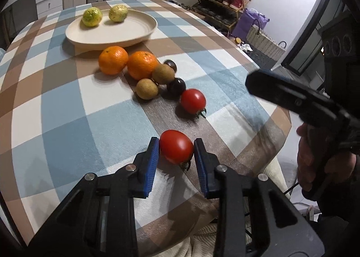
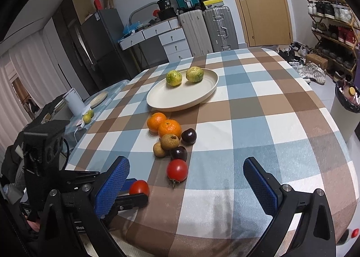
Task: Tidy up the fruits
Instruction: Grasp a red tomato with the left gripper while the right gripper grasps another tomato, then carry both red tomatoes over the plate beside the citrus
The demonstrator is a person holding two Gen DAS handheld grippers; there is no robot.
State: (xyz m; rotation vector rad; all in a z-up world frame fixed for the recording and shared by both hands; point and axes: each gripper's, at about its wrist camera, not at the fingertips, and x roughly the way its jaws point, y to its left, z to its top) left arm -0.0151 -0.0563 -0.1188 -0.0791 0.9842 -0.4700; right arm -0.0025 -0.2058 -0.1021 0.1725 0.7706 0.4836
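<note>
A red tomato is sitting on the checked table near its front edge, between the blue pads of the left tongs, which are closing on it, pads touching both sides. At its twelve o'clock a second tomato, two dark plums, two brown fruits and two oranges are lying loose. Beyond them, at eleven o'clock, a cream plate is holding only two green citrus. The right tongs are hovering wide open, holding nothing. Most sorting appears left.
</note>
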